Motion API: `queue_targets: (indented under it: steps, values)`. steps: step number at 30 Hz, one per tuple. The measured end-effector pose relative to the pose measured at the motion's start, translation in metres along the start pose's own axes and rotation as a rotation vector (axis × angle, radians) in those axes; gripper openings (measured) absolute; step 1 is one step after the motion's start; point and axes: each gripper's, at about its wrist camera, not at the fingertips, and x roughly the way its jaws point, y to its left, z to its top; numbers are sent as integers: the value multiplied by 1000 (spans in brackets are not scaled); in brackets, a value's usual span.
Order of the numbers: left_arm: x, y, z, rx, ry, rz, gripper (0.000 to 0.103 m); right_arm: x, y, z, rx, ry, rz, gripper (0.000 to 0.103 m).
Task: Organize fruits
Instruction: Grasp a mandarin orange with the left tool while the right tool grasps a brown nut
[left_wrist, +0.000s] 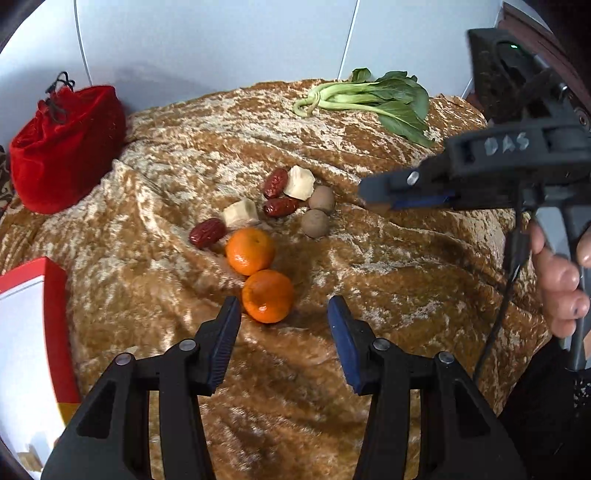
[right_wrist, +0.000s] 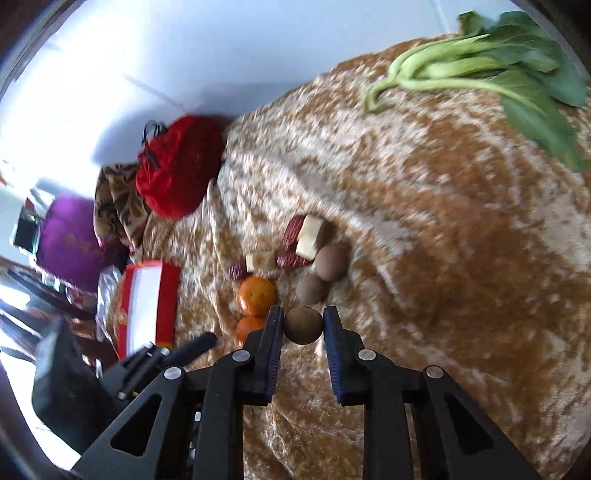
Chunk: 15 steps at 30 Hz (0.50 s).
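Two oranges (left_wrist: 266, 295) (left_wrist: 250, 250), three red dates (left_wrist: 207, 232), two pale chunks (left_wrist: 241, 213) and two brown round fruits (left_wrist: 315, 223) lie clustered on the gold cloth (left_wrist: 369, 280). My left gripper (left_wrist: 284, 314) is open and empty, its fingertips on either side of the near orange and just short of it. My right gripper (right_wrist: 303, 325) is shut on a third brown round fruit (right_wrist: 303, 325), held above the cloth near the cluster (right_wrist: 310, 290). The right gripper also shows in the left wrist view (left_wrist: 384, 201), coming in from the right.
A red drawstring pouch (left_wrist: 66, 147) sits at the far left. A red and white box (left_wrist: 33, 332) lies at the near left edge. A bunch of bok choy (left_wrist: 376, 99) lies at the back right. White walls stand behind. A purple bag (right_wrist: 70, 240) lies beyond the cloth.
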Motion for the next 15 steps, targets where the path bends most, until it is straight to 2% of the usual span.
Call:
queue_targets:
  steps: [5, 8, 12, 15]
  values:
    - [13, -1, 5, -22, 22, 2, 48, -23, -19, 11, 88, -68, 14, 22]
    - [22, 3, 7, -55, 39, 22, 48, -27, -27, 13, 107, -77, 12, 22]
    - [32, 10, 8, -111, 63, -7, 47, -28, -27, 12, 99, -77, 10, 22]
    - [38, 10, 7, -112, 71, 9, 43, -28, -26, 9, 96, -76, 16, 22]
